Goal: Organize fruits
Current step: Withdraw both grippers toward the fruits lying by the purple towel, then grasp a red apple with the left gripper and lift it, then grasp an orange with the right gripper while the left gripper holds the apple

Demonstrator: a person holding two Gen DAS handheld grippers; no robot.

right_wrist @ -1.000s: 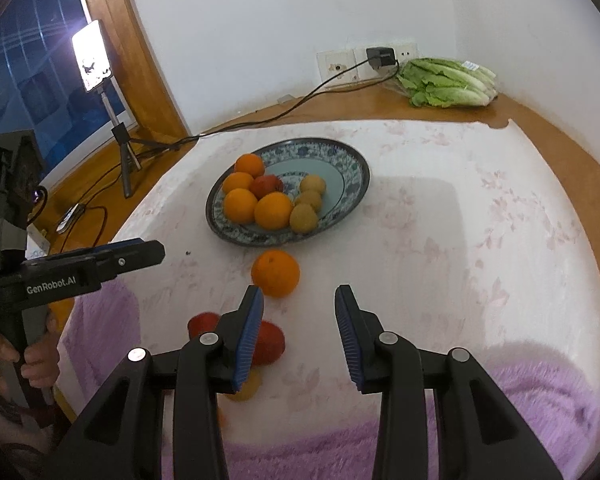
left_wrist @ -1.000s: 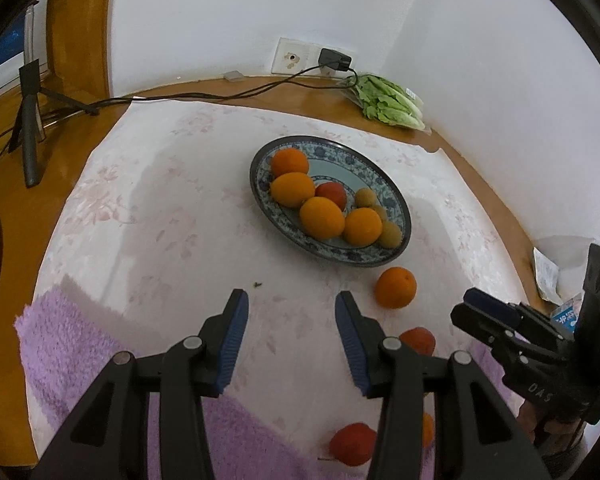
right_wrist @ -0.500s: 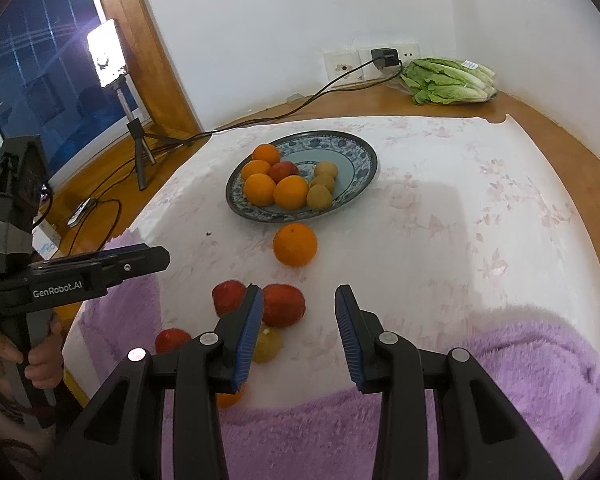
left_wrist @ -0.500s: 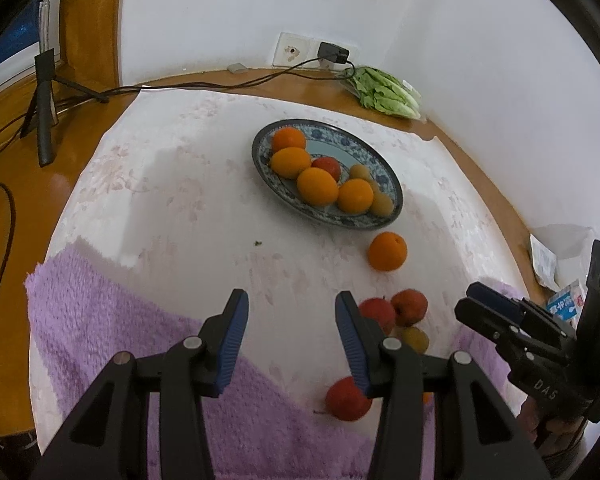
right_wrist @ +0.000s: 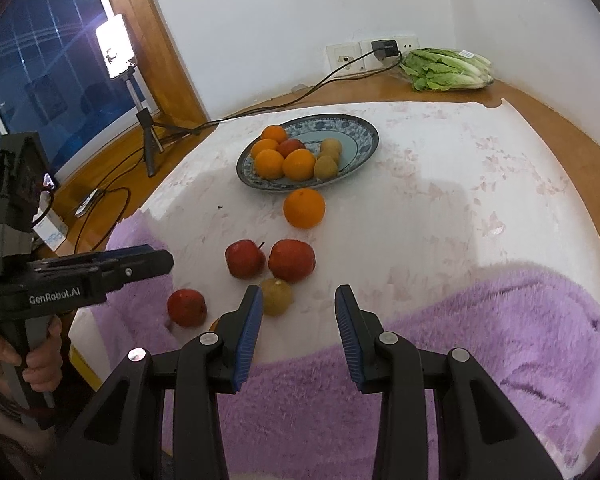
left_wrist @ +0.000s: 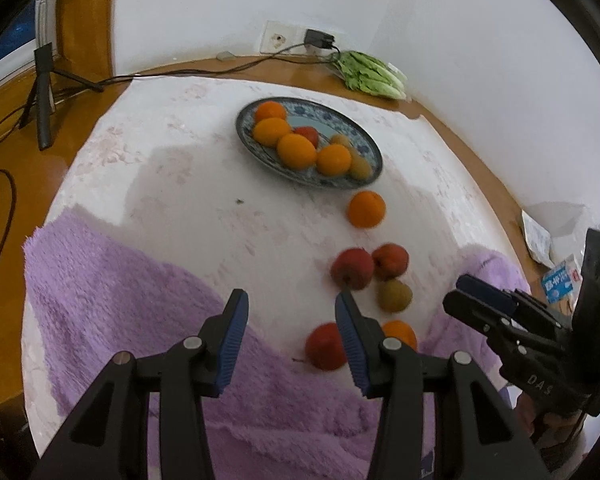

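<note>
Lettering "GenRobot.AI" ran white along the black left gripper (right_wrist: pixel 156 258), jaws part open on nothing; the black right gripper (right_wrist: pixel 298 320) read "DAS", likewise parted and empty. Both hung over the purple fluffy towel (right_wrist: pixel 480 340) at the table's near edge. Beyond, red apples (right_wrist: pixel 291 260) and a loose orange (right_wrist: pixel 304 208) lay before the blue-patterned ceramic plate (right_wrist: pixel 364 132) of fruit.

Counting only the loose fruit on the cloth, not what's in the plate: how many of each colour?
Orange fruits: 2
Red fruits: 3
Yellow-brown fruit: 1
Total: 6
</note>
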